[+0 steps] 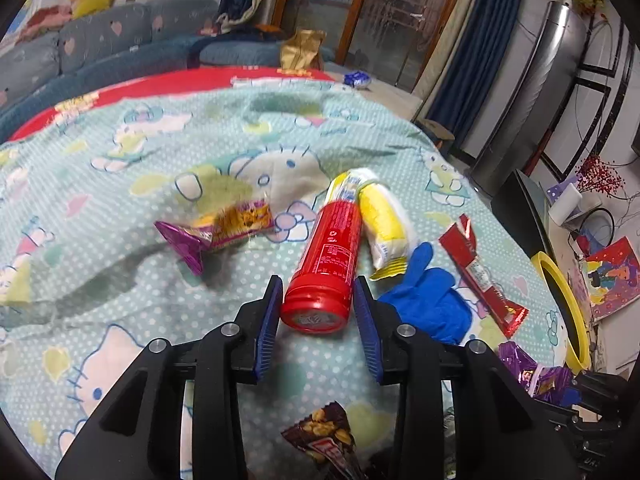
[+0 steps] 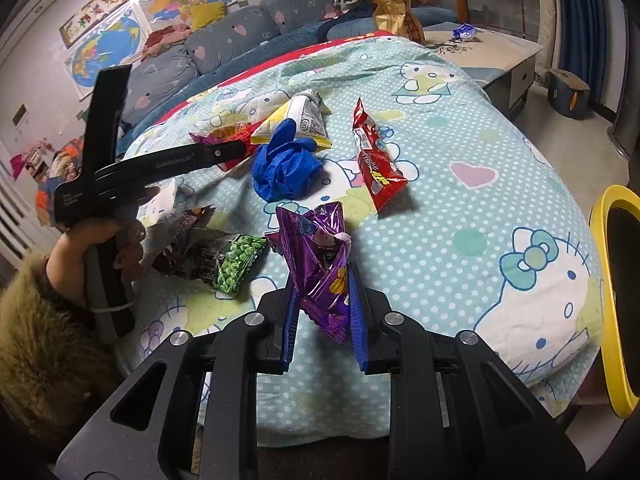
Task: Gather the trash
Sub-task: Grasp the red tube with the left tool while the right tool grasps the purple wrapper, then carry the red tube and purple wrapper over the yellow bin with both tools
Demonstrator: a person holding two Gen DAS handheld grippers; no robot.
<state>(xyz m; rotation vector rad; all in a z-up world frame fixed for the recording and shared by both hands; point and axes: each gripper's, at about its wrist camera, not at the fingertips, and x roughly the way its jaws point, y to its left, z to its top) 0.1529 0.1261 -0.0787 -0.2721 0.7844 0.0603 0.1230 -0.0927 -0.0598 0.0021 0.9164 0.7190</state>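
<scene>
A red tube (image 1: 320, 264) with a red cap lies on the kitty-print blanket (image 1: 160, 132). My left gripper (image 1: 316, 284) is shut on its cap end, a blue pad against each side. My right gripper (image 2: 323, 276) is shut on a crumpled purple wrapper (image 2: 320, 256), which stands up between the pads. Loose on the blanket lie a yellow-white packet (image 1: 382, 224), a blue glove (image 1: 428, 300), a red wrapper (image 1: 480, 276), a purple-orange wrapper (image 1: 216, 232) and a brown nut wrapper (image 1: 324, 436). A green pea packet (image 2: 224, 260) lies left of the purple wrapper.
A yellow-rimmed bin (image 2: 616, 300) stands off the blanket's right edge, also visible as the bin (image 1: 560, 308). A hand (image 2: 100, 240) in a furry sleeve holds the left tool at the left. A sofa (image 2: 224, 40) and a gold bag (image 2: 394, 12) are behind.
</scene>
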